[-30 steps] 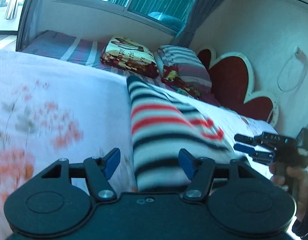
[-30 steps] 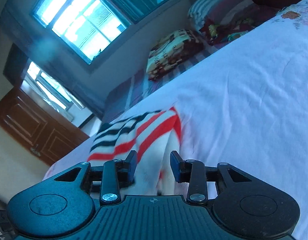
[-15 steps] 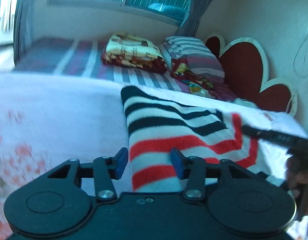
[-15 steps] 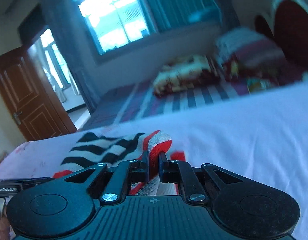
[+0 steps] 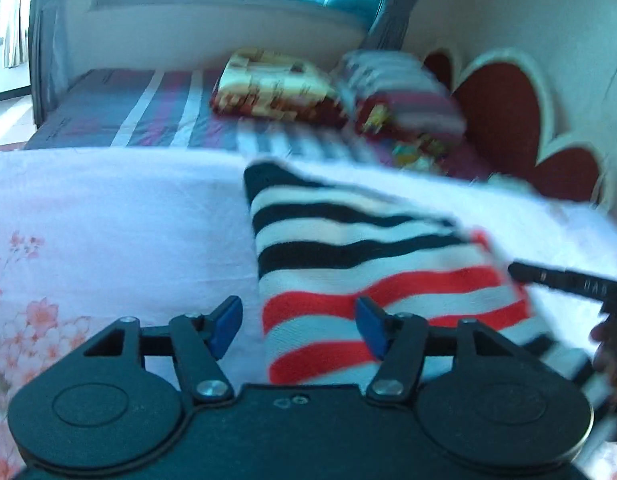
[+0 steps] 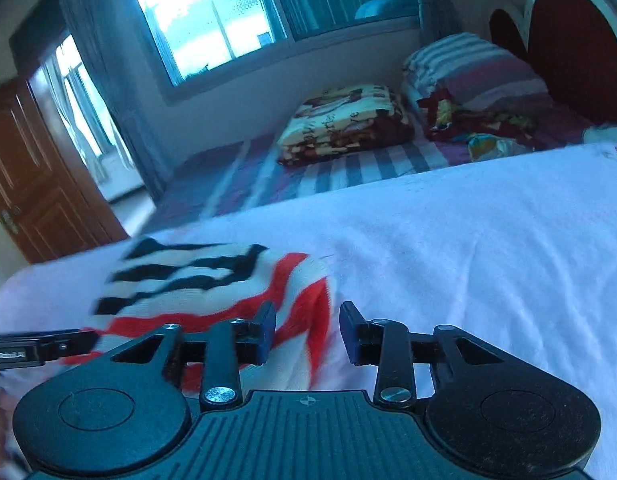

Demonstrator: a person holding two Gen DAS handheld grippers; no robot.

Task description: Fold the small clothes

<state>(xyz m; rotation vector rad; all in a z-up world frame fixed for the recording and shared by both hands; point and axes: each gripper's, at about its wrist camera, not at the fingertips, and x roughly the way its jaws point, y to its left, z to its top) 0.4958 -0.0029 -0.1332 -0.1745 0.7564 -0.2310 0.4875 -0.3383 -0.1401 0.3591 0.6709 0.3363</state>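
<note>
Nearest us, the left hand-held gripper (image 5: 298, 326) has its blue pads spread wide, nothing between them but air, with the near red-striped edge of the sweater (image 5: 360, 264) lying right under the gap. The right hand-held gripper (image 6: 306, 330) is released too, jaws apart, its left pad over the sweater's (image 6: 212, 288) red-striped corner and its right pad over bare sheet. So neither one has hold of anything at this moment.

The sweater sits folded on the white sheet (image 5: 120, 216) of the bed, black stripes at the far end, red ones near. It's a soft knit, light and floppy by the look of it, likely to sag and slide open if lifted by one point. My guess: pinch it at the two near corners, through all the layers, and keep the edge taut between the grippers.

Further back, a folded blanket (image 6: 344, 124) and a striped pillow (image 6: 472, 72) on the striped bedding, the red headboard (image 5: 512, 120) to the right, then the window (image 6: 212, 20).
</note>
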